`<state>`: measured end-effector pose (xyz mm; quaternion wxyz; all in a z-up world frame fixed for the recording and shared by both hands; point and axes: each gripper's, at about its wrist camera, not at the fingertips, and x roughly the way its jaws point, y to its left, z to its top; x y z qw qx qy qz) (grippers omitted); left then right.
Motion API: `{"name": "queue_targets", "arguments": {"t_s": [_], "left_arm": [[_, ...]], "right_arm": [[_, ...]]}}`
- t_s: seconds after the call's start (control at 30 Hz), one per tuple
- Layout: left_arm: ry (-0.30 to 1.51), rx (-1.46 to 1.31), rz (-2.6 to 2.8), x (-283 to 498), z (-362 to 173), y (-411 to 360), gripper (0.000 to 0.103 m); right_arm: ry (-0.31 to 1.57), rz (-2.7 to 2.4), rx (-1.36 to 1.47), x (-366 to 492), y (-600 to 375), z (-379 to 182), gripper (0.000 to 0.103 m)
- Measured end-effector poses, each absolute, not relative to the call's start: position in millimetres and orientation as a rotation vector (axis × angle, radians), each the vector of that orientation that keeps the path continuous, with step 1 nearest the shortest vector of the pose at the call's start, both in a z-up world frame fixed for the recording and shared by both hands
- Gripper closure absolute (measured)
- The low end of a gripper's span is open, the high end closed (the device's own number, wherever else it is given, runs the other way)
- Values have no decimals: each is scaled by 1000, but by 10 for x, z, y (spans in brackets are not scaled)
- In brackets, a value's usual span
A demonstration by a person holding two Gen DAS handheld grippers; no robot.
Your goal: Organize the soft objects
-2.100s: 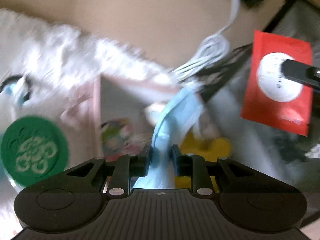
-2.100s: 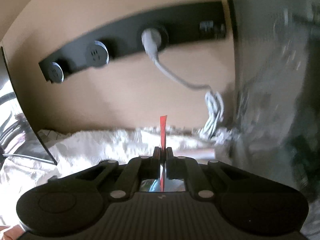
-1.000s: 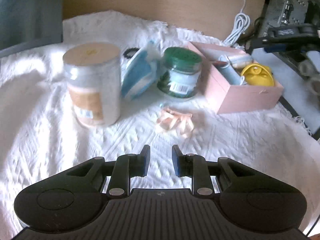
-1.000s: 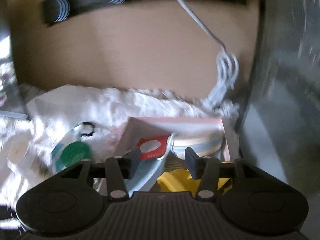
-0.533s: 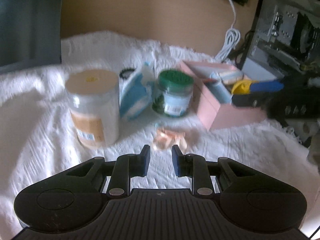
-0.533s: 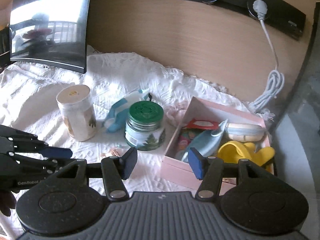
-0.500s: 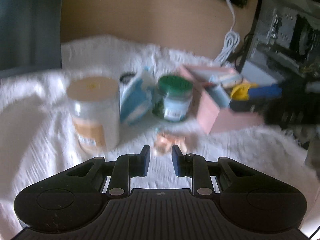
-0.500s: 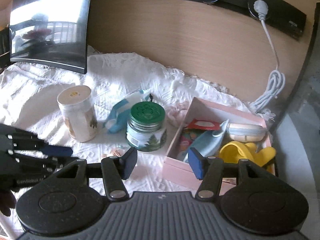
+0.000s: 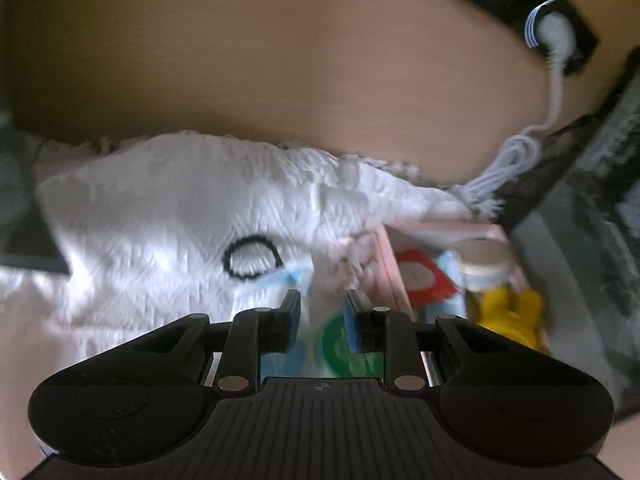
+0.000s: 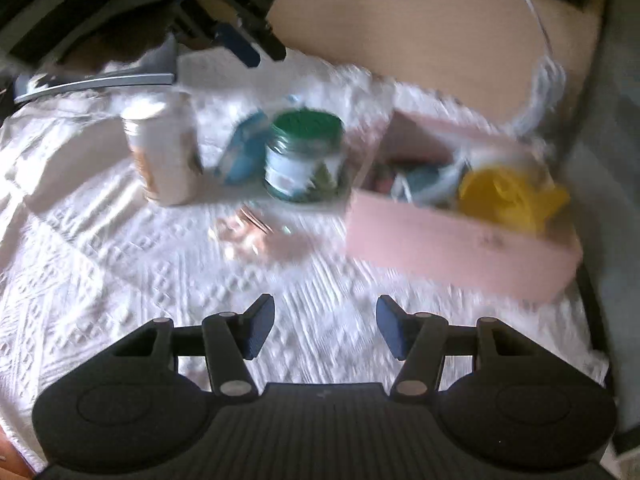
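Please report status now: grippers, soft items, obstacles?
Both grippers empty, jaws open. Pink hair tie loose on cloth; pink box partly filled. Green-lid jar stands nearby.

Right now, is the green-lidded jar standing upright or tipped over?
Upright. The jar stands on the white cloth with its green lid on top, left of the pink box.

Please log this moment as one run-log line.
left gripper: open, empty, above jar | right gripper: open, empty, over cloth | box: holds yellow item
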<state>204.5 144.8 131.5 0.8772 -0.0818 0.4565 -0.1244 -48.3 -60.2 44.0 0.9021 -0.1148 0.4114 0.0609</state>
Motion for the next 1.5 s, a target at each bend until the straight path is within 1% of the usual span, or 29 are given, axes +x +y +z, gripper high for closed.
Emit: {"name": "queue_targets", "arguments": {"t_s": [0.13, 0.27, 0.4, 0.47, 0.57, 0.67, 0.77, 0.8, 0.87, 0.97, 1.1, 1.2, 1.33, 1.4, 1.43, 1.5], "left_arm": [[1013, -64, -227, 2337, 1120, 1188, 77], [1013, 16, -200, 2404, 991, 1059, 77], [988, -25, -184, 2406, 1031, 1178, 77], [935, -81, -203, 2298, 1140, 1299, 77], [829, -118, -248, 1994, 1302, 1475, 77], [758, -141, -295, 1621, 1388, 1619, 77], [689, -148, -322, 1177, 1394, 1742, 77], [670, -143, -325, 1048, 1387, 1772, 77], [629, -124, -331, 771, 1348, 1816, 77], [611, -83, -346, 438, 1210, 1843, 77], [640, -32, -349, 168, 951, 1908, 77], [684, -79, -320, 74, 787, 2074, 77], [704, -132, -238, -1, 668, 2330, 77], [708, -148, -211, -6, 640, 2402, 77], [709, -152, -203, -25, 638, 2420, 77], [711, -152, -201, -27, 640, 2426, 77]], "right_arm": [[872, 76, -154, -485, -759, 332, 46], [902, 59, -117, -454, -874, 238, 46], [889, 55, -153, -425, -869, 252, 46], [870, 73, -197, -390, -806, 331, 46], [816, 133, -218, -235, -697, 618, 46], [781, 180, -203, 67, -581, 940, 46], [782, 212, -160, 546, -473, 1256, 46], [803, 227, -127, 759, -427, 1348, 45], [880, 260, -75, 1145, -322, 1421, 35], [1025, 284, -23, 1729, -116, 1302, 35], [1143, 197, -76, 2281, 148, 905, 35], [1214, 142, -152, 2482, 302, 604, 35], [1249, 149, -186, 2514, 442, 420, 35], [1274, 167, -187, 2491, 502, 359, 39], [1277, 179, -183, 2454, 518, 346, 48], [1251, 199, -189, 2368, 548, 406, 57]]}}
